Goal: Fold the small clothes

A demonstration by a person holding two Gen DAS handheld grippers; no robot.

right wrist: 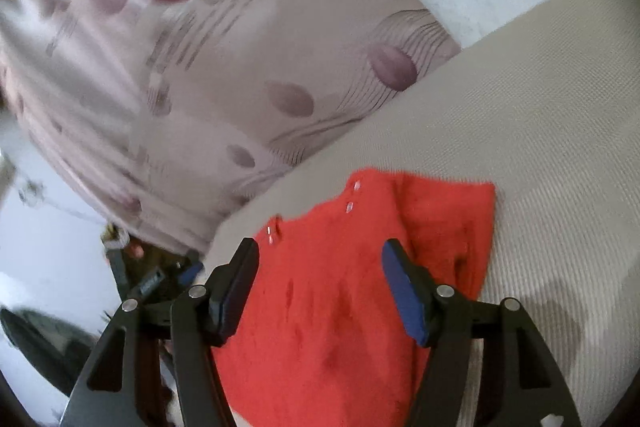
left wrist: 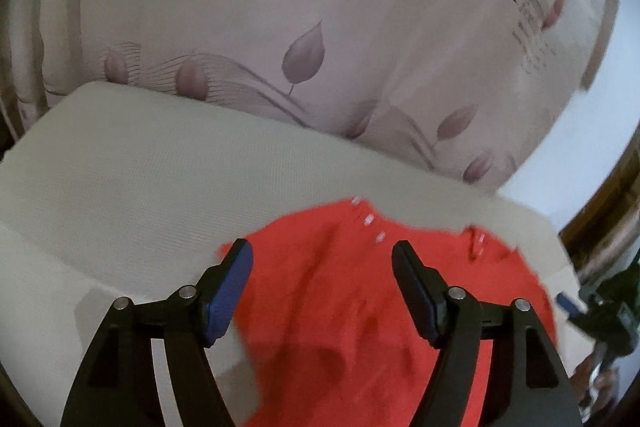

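A small red garment (left wrist: 360, 287) with white snap marks lies rumpled on a cream cushion (left wrist: 160, 179). My left gripper (left wrist: 322, 253) is open and empty, hovering over the garment's left part. In the right wrist view the same red garment (right wrist: 340, 299) lies on the cream cushion (right wrist: 540, 147). My right gripper (right wrist: 318, 253) is open and empty above the garment's middle. The other gripper (right wrist: 160, 279) shows at the lower left of the right wrist view, blurred.
A pinkish curtain (left wrist: 320, 27) with leaf prints and lettering hangs behind the cushion, also in the right wrist view (right wrist: 200, 87). The cushion's far edge (left wrist: 240, 111) runs below the curtain. The other gripper (left wrist: 592, 307) shows at the right edge.
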